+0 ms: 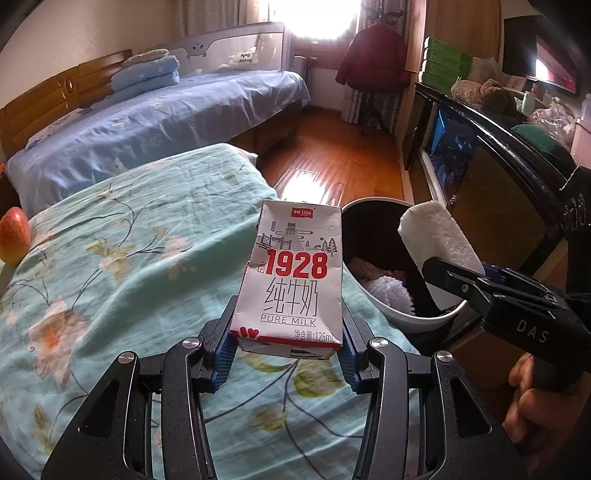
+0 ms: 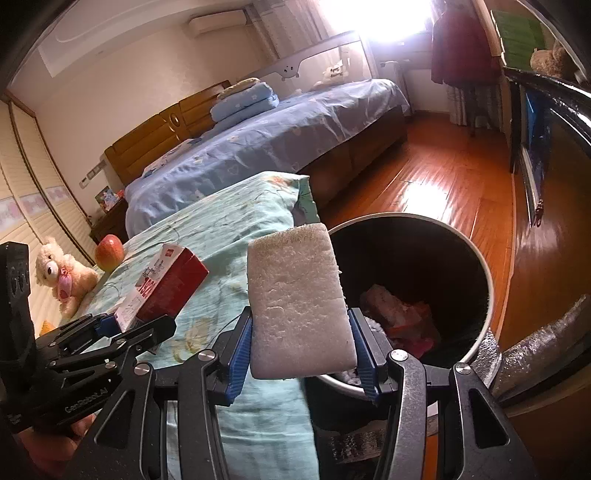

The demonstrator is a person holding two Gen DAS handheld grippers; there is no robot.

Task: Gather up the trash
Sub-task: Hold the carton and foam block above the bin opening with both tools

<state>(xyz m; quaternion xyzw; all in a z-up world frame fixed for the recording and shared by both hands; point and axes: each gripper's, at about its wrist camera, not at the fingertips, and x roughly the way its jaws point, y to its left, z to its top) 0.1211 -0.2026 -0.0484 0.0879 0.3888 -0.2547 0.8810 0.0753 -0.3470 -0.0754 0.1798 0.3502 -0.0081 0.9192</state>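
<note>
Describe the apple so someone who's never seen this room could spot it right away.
Start at the floral teal bedspread in the foreground. Follow it to its far edge, toward the cream teddy bear. The apple sits there, the only round red-and-yellow thing on the bedding.

**Bedroom, backlit by the far window**

You are looking down a bedroom with a glossy wooden floor (image 1: 332, 158) that mirrors glare from the bright window (image 1: 314, 18) at the far end. A bed with a blue sheet (image 1: 147, 125) and wooden headboard (image 1: 48, 99) stands along the pale wall (image 2: 122, 74), folded blue bedding (image 1: 147, 72) on it. Nearer you lies a teal floral bedspread (image 1: 110, 277). A dark cabinet (image 1: 480, 147) lines the opposite side, and a maroon coat (image 1: 373, 59) hangs beside the curtains.
</note>
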